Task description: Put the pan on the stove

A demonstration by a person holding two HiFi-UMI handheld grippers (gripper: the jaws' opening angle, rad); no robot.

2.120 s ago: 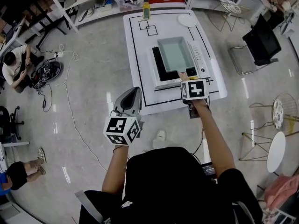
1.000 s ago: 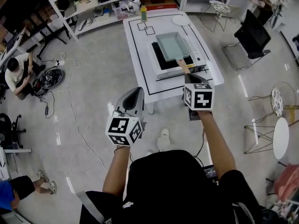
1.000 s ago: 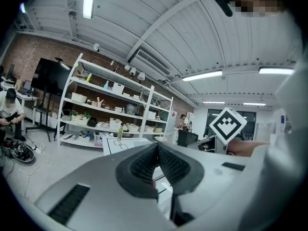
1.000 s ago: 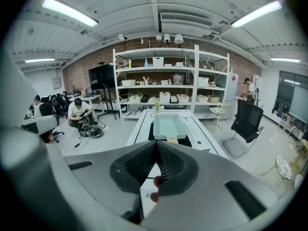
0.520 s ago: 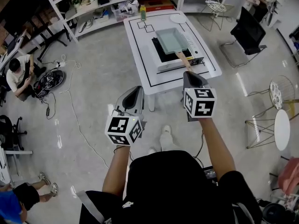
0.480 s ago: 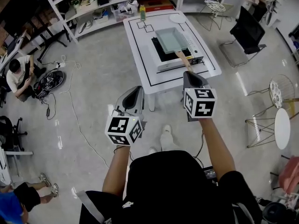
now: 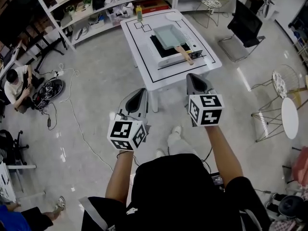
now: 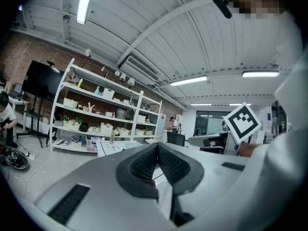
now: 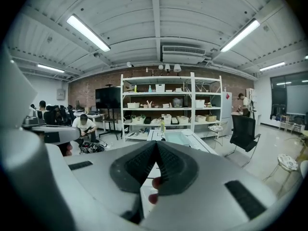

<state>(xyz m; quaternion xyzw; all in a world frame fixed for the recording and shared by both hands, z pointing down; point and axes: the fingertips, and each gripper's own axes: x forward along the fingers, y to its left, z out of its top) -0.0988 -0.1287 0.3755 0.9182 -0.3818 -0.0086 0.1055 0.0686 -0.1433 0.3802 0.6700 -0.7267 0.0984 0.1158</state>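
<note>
A pale green rectangular pan with a wooden handle rests on the black stove top, which stands on the white table. Both grippers hang over the floor, short of the table's near edge. My right gripper is shut and empty, a little back from the handle's end. At about the same height to its left, my left gripper is also shut and empty. In the right gripper view the pan shows far off beyond the closed gripper. The left gripper points toward the shelves.
A yellow-capped bottle and a white plate sit at the table's far end. Shelving runs behind it. A black chair, a wire stool and a round white table stand right. A person sits left.
The view has backed away from the table. My right gripper has come off the pan's handle and drawn back, shut. The pan stays on the stove. The left gripper holds its place.
</note>
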